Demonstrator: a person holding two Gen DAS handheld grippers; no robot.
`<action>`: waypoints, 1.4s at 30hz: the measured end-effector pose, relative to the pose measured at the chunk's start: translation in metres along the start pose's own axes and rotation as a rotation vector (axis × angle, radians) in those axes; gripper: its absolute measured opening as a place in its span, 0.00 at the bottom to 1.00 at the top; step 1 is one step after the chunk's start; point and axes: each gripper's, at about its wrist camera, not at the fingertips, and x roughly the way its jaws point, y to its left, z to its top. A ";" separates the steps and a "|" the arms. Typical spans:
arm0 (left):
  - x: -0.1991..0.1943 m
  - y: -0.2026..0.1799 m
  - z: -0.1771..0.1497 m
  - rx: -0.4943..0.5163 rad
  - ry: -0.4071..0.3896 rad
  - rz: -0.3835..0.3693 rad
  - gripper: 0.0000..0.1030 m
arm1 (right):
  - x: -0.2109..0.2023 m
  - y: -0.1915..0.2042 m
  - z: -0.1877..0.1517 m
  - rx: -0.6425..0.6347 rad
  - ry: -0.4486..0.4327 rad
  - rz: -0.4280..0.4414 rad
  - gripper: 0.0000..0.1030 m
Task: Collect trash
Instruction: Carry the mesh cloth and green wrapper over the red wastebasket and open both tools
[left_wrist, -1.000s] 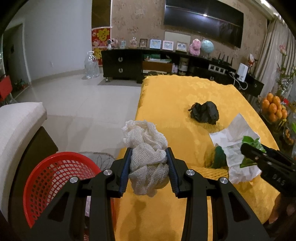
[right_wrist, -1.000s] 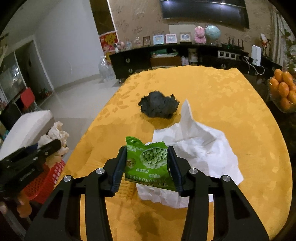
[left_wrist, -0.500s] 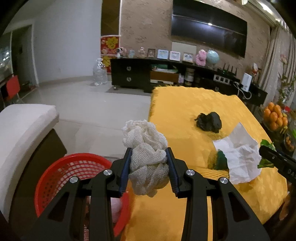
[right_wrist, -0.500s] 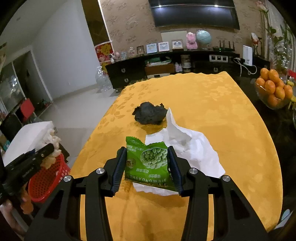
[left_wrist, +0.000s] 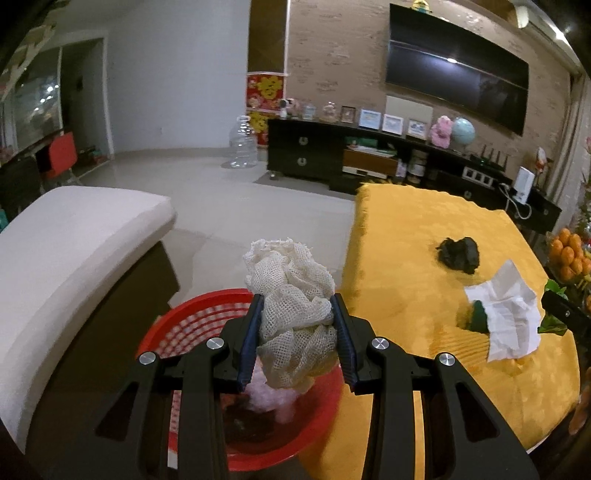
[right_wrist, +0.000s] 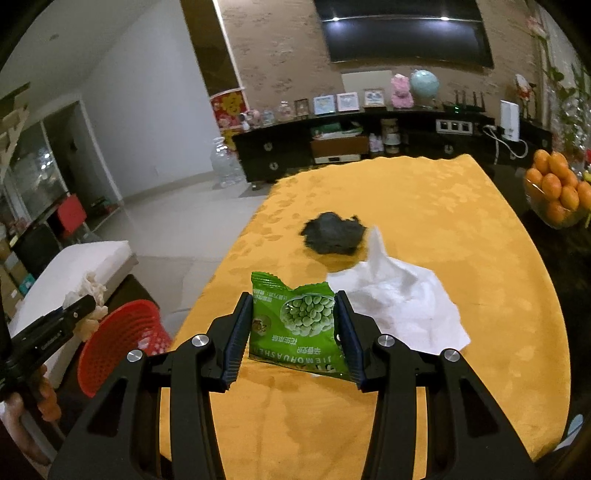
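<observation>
My left gripper (left_wrist: 297, 343) is shut on a crumpled white mesh cloth (left_wrist: 291, 295) and holds it above the red basket (left_wrist: 184, 328), which stands on the floor left of the table and holds some trash. My right gripper (right_wrist: 293, 338) is shut on a green pea snack packet (right_wrist: 299, 325) above the yellow tablecloth (right_wrist: 461, 206). A black crumpled wad (right_wrist: 334, 232) and a white tissue (right_wrist: 402, 299) lie on the table; both also show in the left wrist view, the wad (left_wrist: 458, 254) behind the tissue (left_wrist: 509, 314). The basket (right_wrist: 118, 343) and the left gripper (right_wrist: 70, 317) show in the right wrist view.
A white cushioned bench (left_wrist: 70, 243) stands left of the basket. A bowl of oranges (right_wrist: 557, 192) sits at the table's right. A dark TV cabinet (left_wrist: 332, 158) and a clear water jug (left_wrist: 242, 144) stand at the far wall.
My left gripper has moved left off the table edge with the mesh cloth, to above the red basket. My right gripper has risen slightly with the green packet.
</observation>
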 end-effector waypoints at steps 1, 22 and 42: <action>-0.002 0.004 0.000 -0.003 0.000 0.007 0.34 | 0.000 0.005 0.000 -0.007 0.001 0.008 0.43; -0.017 0.083 -0.012 -0.100 0.022 0.132 0.34 | 0.025 0.126 0.006 -0.187 0.074 0.223 0.43; 0.019 0.097 -0.023 -0.141 0.143 0.139 0.34 | 0.105 0.196 -0.006 -0.205 0.271 0.338 0.43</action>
